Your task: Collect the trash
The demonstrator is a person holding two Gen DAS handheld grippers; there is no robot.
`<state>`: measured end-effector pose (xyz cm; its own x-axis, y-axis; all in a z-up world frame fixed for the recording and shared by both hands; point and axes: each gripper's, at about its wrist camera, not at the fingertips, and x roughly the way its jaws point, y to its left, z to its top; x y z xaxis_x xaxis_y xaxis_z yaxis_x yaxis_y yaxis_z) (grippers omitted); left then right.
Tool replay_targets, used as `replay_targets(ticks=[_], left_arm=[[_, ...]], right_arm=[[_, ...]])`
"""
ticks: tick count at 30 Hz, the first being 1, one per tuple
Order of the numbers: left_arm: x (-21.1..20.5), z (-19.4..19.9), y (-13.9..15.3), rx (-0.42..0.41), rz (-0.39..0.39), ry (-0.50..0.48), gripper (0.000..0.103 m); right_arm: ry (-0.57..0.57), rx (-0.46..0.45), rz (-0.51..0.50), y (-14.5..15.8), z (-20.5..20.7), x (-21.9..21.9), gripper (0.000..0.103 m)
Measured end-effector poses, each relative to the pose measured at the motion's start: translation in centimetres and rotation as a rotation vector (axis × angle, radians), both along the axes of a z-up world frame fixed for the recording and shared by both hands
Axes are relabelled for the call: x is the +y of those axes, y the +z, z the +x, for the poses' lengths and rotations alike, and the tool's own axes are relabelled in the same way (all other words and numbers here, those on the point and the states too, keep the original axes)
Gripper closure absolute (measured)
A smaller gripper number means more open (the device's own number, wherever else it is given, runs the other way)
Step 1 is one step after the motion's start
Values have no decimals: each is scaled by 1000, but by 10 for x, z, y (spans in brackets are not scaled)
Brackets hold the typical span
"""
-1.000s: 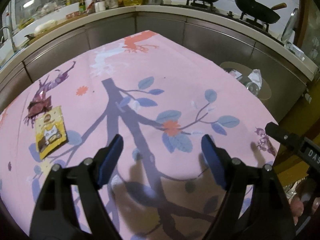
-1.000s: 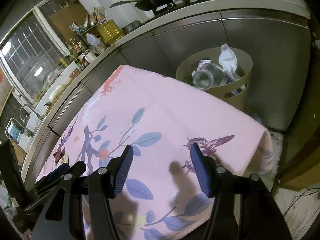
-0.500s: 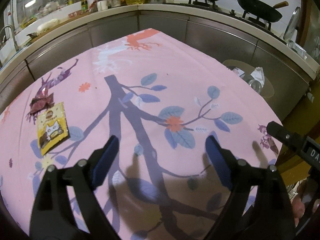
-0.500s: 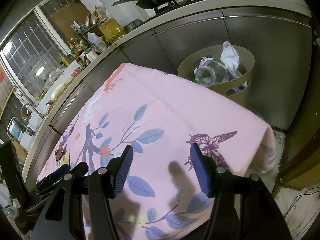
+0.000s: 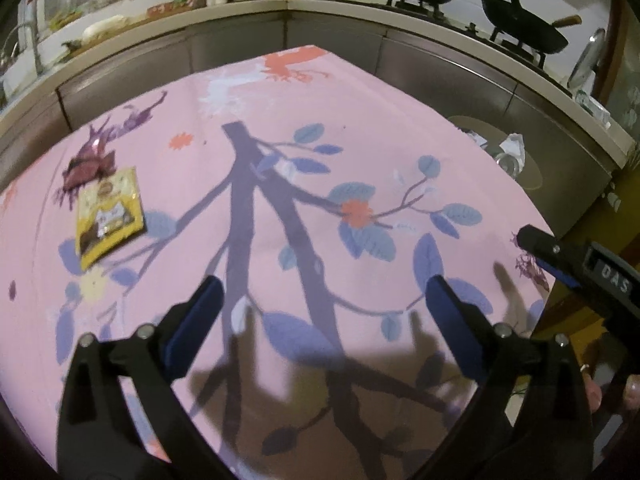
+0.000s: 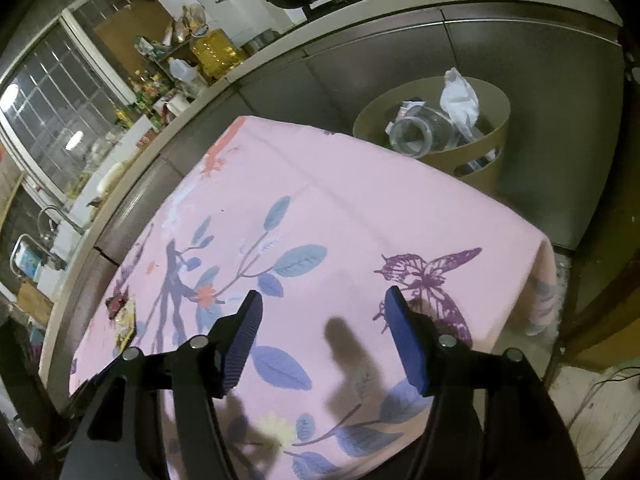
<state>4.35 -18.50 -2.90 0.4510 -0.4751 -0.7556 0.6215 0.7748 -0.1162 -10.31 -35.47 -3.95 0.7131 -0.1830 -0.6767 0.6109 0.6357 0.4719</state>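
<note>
The left claw (image 5: 320, 300) hung above the near part of the tabletop (image 5: 360, 120), jaws opening wide with nothing between them. The right claw (image 6: 322, 332) was also opening, empty, over the tabletop's right side. The yellow snack wrapper (image 5: 110, 216) lay flat near the left edge, a dark crumpled wrapper (image 5: 86, 166) touching its far end. The bin (image 6: 476, 148) stood beyond the far right corner. A flat wrapper could slip from the pads, or the cloth could get pinched with it.
</note>
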Motion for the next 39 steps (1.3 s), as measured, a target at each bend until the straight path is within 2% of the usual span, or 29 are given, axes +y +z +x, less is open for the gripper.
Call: replay_targets(ticks=[7, 13, 19, 24, 29, 36, 39], left_arm=[[12, -12, -7, -14, 40, 15, 6], [19, -17, -4, -29, 25, 27, 6], [20, -20, -7, -10, 34, 1, 6], [24, -23, -4, -3, 2, -13, 6], [36, -20, 4, -12, -68, 7, 6], [36, -12, 11, -86, 6, 43, 6], [37, -5, 11, -109, 61, 49, 6]], right_arm=[[14, -3, -11, 1, 3, 5, 40], [29, 0, -18, 1, 4, 7, 40], [33, -9, -32, 3, 3, 9, 40], [43, -3, -26, 2, 6, 9, 40], [45, -4, -16, 1, 6, 9, 40], [88, 10, -42, 2, 12, 20, 40], [116, 7, -61, 5, 14, 26, 40]])
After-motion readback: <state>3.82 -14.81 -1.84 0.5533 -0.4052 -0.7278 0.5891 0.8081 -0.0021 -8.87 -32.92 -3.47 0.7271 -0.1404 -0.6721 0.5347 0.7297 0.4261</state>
